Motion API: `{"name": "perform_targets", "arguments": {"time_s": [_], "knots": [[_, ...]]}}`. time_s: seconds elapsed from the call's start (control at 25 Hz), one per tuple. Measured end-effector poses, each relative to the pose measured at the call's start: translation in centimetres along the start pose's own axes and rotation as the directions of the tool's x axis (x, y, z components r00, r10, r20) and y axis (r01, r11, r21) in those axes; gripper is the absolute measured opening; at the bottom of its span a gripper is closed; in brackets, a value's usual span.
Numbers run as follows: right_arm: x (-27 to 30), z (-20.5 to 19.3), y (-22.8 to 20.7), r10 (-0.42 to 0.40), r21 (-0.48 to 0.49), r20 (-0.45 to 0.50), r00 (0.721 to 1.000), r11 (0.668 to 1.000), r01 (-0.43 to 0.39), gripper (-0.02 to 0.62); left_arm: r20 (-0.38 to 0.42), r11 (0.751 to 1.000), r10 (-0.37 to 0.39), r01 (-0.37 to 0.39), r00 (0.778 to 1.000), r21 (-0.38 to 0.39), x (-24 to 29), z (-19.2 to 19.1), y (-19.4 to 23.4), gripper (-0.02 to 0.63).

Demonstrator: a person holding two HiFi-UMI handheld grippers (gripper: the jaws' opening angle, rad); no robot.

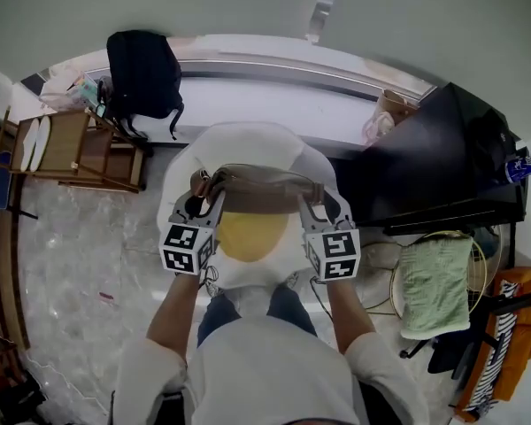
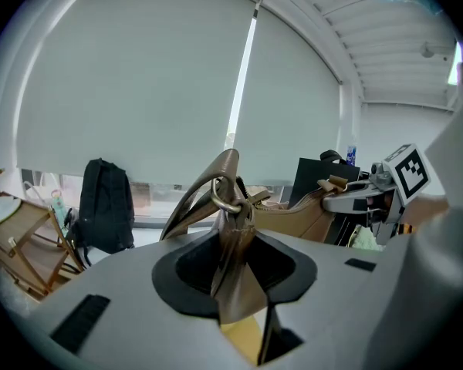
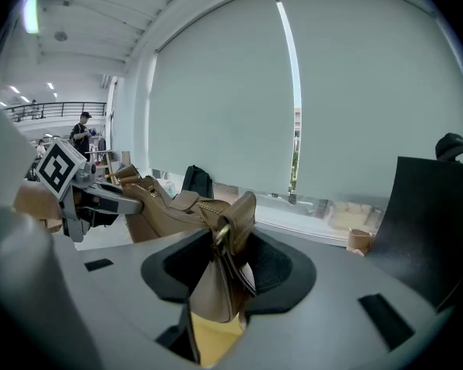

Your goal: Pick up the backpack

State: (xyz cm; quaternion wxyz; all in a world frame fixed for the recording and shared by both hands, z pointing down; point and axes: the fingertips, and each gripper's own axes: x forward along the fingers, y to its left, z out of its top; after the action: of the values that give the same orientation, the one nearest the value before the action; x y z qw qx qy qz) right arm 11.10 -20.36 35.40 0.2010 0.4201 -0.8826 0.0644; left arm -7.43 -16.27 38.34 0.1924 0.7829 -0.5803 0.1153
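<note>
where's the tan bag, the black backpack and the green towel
tan bag (image 1: 258, 189): head view, middle of its body
black backpack (image 1: 143, 71): head view, middle of its front
green towel (image 1: 434, 286): head view, middle of the cloth

I'm logging the tan bag as smooth, leather-like stuff with a faint sheen. Its strap ring is looking like dull metal. I'm reading the left gripper and right gripper as matt grey plastic with black matt liners. I'm noting the black backpack as matt woven cloth, the folding rack as bare wood, the green towel as rough cloth, and the floor as glossy veined stone.
</note>
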Motion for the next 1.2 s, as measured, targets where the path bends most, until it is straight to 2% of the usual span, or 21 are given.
{"name": "perform_targets", "arguments": {"time_s": [0.6, 1.2], "knots": [[-5.1, 5.4, 0.9, -0.027, 0.004, 0.129, 0.991, 1.000, 0.027, 0.167, 0.113, 0.999, 0.007, -0.011, 0.994, 0.034, -5.0, 5.5, -2.2, 0.127], [-8.7, 10.8, 0.9, -0.029, 0.010, 0.276, 0.961, 1.000, 0.027, 0.166, 0.240, 0.995, 0.000, -0.023, 0.971, 0.094, -8.5, 11.4, -3.8, 0.126]]}}
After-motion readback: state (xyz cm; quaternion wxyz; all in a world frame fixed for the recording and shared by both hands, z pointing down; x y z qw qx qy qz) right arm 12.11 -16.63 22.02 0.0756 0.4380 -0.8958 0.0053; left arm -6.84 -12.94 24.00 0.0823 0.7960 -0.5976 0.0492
